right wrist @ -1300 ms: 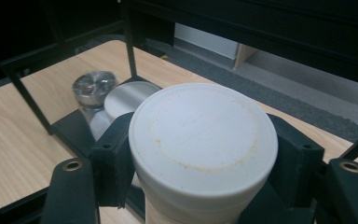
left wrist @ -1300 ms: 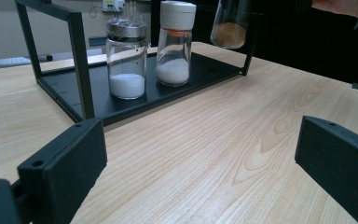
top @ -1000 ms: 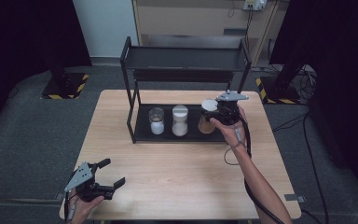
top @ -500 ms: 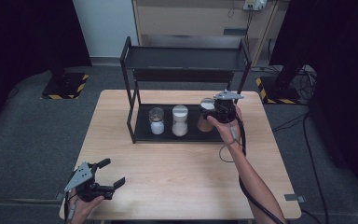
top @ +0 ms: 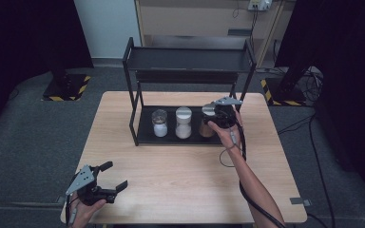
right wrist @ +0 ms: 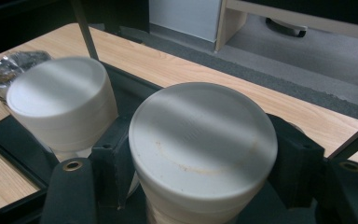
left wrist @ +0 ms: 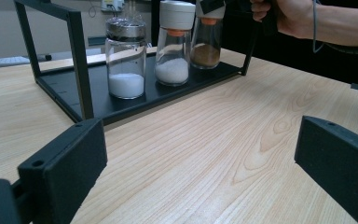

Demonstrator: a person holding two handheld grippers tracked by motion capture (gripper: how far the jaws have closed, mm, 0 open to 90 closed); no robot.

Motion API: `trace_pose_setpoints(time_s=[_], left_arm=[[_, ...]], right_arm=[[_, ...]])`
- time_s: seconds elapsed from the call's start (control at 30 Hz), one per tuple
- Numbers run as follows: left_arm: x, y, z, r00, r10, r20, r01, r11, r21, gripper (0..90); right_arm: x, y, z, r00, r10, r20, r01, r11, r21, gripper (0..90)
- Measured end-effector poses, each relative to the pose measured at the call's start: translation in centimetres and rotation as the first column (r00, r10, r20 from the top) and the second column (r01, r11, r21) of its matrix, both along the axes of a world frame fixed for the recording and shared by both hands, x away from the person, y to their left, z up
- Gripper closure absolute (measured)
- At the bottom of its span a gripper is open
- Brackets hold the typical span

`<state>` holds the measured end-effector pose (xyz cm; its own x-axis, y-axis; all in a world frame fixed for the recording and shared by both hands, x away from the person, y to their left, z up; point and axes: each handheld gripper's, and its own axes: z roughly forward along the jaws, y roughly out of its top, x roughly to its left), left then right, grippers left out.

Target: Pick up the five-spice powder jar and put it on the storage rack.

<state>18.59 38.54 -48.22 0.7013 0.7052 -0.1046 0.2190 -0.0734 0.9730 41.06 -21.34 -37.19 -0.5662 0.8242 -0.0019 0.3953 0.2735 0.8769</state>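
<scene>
A black two-tier rack [top: 188, 59] stands at the back of the wooden table [top: 185, 180]. Its lower shelf holds a silver-lidded jar of white powder [top: 159, 123], a white-lidded jar of white grains [top: 183, 122] and a white-lidded jar of brown spice [top: 206, 127]. My right gripper [top: 217, 114] is shut on the brown spice jar [right wrist: 203, 135] just below its lid, one finger [right wrist: 114, 158] on each side, close beside the white-lidded jar [right wrist: 60, 98]. My left gripper [top: 114, 175] rests open at the front left of the table, its jaws wide apart and facing the rack [left wrist: 79, 60].
The rack's top shelf [top: 190, 66] is bare and overhangs the jars. A rack post [left wrist: 81, 70] stands left of the silver-lidded jar [left wrist: 126, 58]. Bare wood stretches between the left gripper [left wrist: 200, 163] and the rack. Grey floor surrounds the table.
The right gripper has edged slightly left and into the lower shelf with the brown spice jar, closer to the white-lidded jar. The left gripper has stayed put.
</scene>
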Motion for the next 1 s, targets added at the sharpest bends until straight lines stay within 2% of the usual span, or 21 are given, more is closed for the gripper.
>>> trace_pose_setpoints(time_s=[0.47,0.87,1.0], left_arm=[[0.0,0.0,0.0,1.0,-0.001,0.0,0.001,1.0,0.001,1.1],[0.0,-0.1,0.0,1.0,-0.002,0.001,0.002,1.0,0.003,1.3],[0.0,0.0,0.0,1.0,-0.003,0.002,0.003,1.0,0.003,1.3]], right_arm=[[0.1,0.0,-0.9,0.9999,-0.005,-0.015,0.005,1.0,-0.002,34.0],[-0.3,-0.1,-1.3,1.0,0.004,0.002,-0.004,1.0,-0.003,33.5],[-0.6,-0.1,-1.3,0.9999,-0.008,0.01,0.008,1.0,0.007,27.3]])
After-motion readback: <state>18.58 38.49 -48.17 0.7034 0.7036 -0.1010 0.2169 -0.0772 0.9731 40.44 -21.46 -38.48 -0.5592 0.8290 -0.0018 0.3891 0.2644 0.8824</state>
